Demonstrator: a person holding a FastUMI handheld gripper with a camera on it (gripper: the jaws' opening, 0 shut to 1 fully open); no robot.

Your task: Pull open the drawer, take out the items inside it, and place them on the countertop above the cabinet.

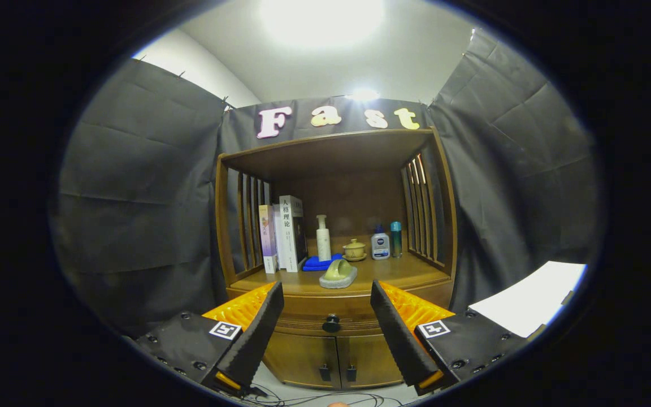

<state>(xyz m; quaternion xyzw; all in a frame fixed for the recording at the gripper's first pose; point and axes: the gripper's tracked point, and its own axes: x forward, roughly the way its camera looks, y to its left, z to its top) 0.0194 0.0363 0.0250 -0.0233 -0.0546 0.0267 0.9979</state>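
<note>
A wooden cabinet (pixel 334 254) stands against the booth's dark cloth wall, straight ahead of the gripper and well beyond its fingers. Its open shelf has slatted sides, and the countertop (pixel 399 271) carries a row of things: books (pixel 283 234) upright at one side, a white pump bottle (pixel 323 238), a blue cloth (pixel 321 262) lying flat, a small lidded cup (pixel 354 249), a squat labelled bottle (pixel 380 244) and a slim teal bottle (pixel 396 239). Nearer the front edge sits a greenish, rounded piece on a grey base (pixel 339 274); I cannot make out what it is. Below the countertop the drawer (pixel 308 325) is closed, its face flush with the frame, with a dark round knob (pixel 331 323) at its middle. Two small doors (pixel 334 359) sit under it.

With the drawer shut, the scene fits two stages alike: items waiting inside it, or items already lifted to the countertop and the drawer pushed back in. What the drawer holds is hidden. If it is to be pulled, the call is for closing the fingers squarely around that small knob and drawing straight back.

The gripper (pixel 328 322) is spread wide and holds nothing, touching nothing. The knob shows in the gap between the fingers, but apart from them, at a distance.
</note>
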